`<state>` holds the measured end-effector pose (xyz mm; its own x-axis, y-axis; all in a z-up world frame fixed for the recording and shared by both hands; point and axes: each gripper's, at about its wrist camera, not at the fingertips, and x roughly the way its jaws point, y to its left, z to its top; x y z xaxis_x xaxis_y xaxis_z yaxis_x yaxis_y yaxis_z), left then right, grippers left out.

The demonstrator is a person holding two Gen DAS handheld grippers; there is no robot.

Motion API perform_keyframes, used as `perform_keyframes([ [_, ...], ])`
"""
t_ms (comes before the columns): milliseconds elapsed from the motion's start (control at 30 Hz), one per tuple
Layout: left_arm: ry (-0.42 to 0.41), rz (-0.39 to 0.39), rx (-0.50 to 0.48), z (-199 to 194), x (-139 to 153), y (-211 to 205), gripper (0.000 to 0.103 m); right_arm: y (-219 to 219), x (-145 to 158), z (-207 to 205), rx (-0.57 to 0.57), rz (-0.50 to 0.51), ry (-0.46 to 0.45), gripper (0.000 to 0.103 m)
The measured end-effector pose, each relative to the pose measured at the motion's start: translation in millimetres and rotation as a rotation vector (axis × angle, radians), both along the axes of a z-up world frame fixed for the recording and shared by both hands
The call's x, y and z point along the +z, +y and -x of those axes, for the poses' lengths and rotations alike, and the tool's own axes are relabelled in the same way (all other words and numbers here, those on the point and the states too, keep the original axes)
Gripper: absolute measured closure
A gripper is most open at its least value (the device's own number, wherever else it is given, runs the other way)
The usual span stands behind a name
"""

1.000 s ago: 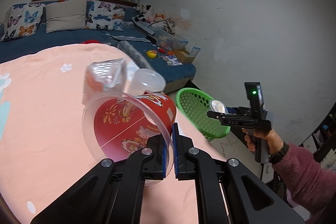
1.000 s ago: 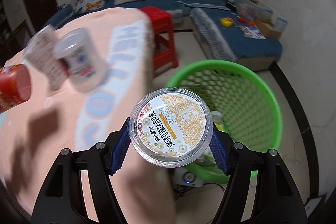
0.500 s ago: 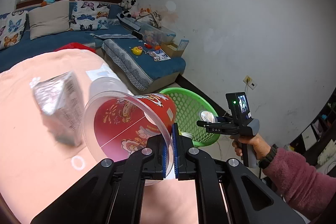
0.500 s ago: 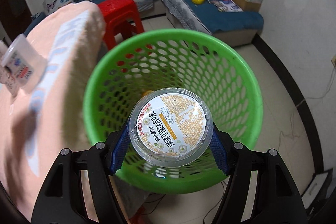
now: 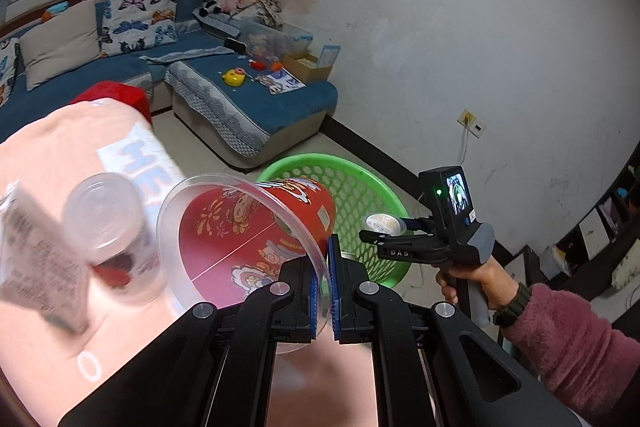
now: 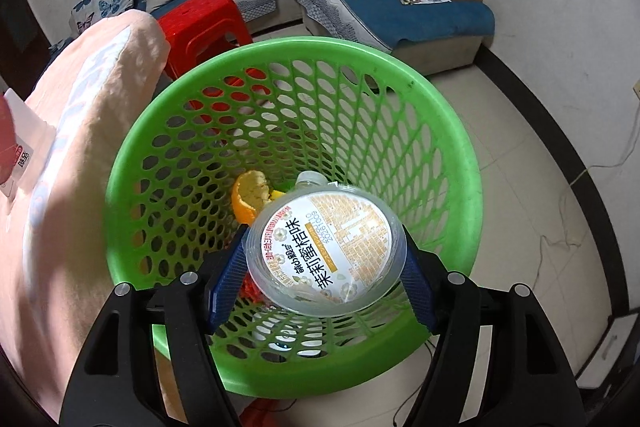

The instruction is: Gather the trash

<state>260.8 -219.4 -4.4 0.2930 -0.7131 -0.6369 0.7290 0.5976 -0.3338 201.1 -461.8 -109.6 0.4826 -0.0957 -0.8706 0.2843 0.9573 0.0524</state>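
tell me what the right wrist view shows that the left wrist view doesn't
Only the right wrist view shows the basket's inside: orange peel and a bottle cap at the bottom. Only the left wrist view shows the red noodle cup pinched by its rim in the left gripper, plus a clear cup on the table. Both show the green basket and the jelly cup in the right gripper.

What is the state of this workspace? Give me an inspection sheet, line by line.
Surface: table under a pink cloth.
Job's things: red noodle cup; sealed jelly cup tilted over the green basket, which holds orange peel.
Clutter: clear plastic cup and carton, blurred.
Grippers: left claw pinches the noodle cup's rim; right claw flanks the jelly cup, grip unclear.
Cables: white cord below a wall socket.
Surroundings: blue sofa, red stool.
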Motion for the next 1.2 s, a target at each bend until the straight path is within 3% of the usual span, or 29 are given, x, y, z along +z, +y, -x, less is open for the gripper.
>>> perform_keyframes([
  [333,0.006,-0.068,-0.049,-10.5,-16.1,-55.9,0.098,-11.3,11.2,11.8,0.003,-0.026,-0.047,0.028],
  [733,-0.01,-0.238,-0.056,-25.6,-45.6,-126.7,0.097,-8.6,27.4,37.8,0.023,-0.049,-0.109,0.028],
  [933,-0.044,-0.303,-0.059,-25.3,-51.4,-145.5,0.088,-11.5,25.6,44.4,0.014,-0.062,-0.112,0.028],
  [1033,-0.047,-0.3,-0.056,-22.4,-49.8,-148.0,0.071,-12.4,25.7,46.9,0.009,-0.063,-0.111,0.028],
  [1200,-0.053,-0.278,-0.045,-19.1,-42.4,-141.1,0.069,-12.4,27.5,51.3,0.004,-0.067,-0.114,0.028],
])
